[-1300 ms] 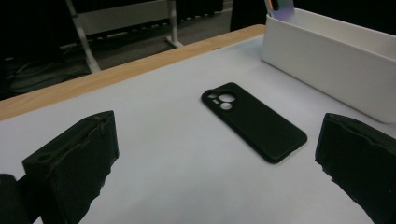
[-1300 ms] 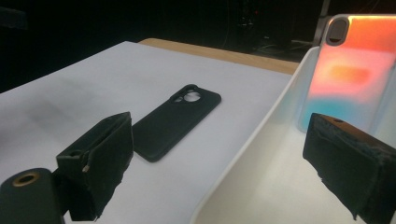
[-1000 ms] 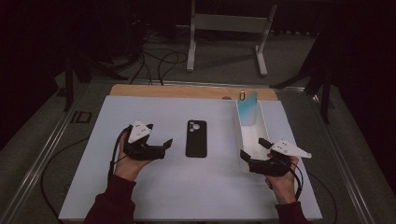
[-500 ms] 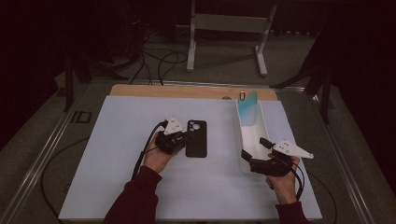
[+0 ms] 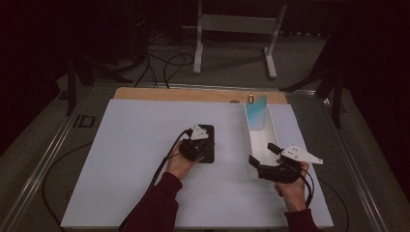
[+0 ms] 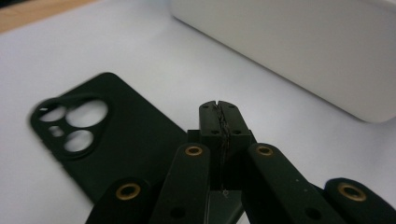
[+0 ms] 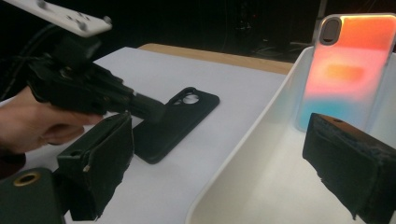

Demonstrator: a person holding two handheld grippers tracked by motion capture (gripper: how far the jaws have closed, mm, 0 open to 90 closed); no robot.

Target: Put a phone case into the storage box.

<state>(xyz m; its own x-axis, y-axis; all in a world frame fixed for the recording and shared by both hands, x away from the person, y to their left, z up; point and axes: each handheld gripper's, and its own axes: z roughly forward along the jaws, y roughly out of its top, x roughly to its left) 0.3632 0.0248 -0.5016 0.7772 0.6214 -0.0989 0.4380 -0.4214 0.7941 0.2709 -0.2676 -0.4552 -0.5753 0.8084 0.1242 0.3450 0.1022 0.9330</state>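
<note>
On the white sheet covering the table lies a flat black phone case with round camera cut-outs, back up, near the middle of the sheet. The left gripper sits low over the near part of this case, its grey plate above the case's middle. In the left gripper view the two black jaws are pressed tightly together, pad against pad, having just been closing. Nothing shows between them there; their tips hover just past the case's right edge, with the case lying beside and partly under the jaw arms. Whether the tips touch the case cannot be told from the pictures.

To the right of the case stands a long, narrow white tray with raised walls, running away from the person. Inside it, at the far end, a second phone case with a shimmering teal-to-orange back leans upright against the end wall, its camera opening at the top. The rest of the tray's floor is bare white.

The right gripper rests at the tray's near end, jaws spread wide apart and holding nothing. In the right gripper view one jaw lies outside the tray's wall over the white sheet and the other inside the tray, well short of the iridescent case.
</note>
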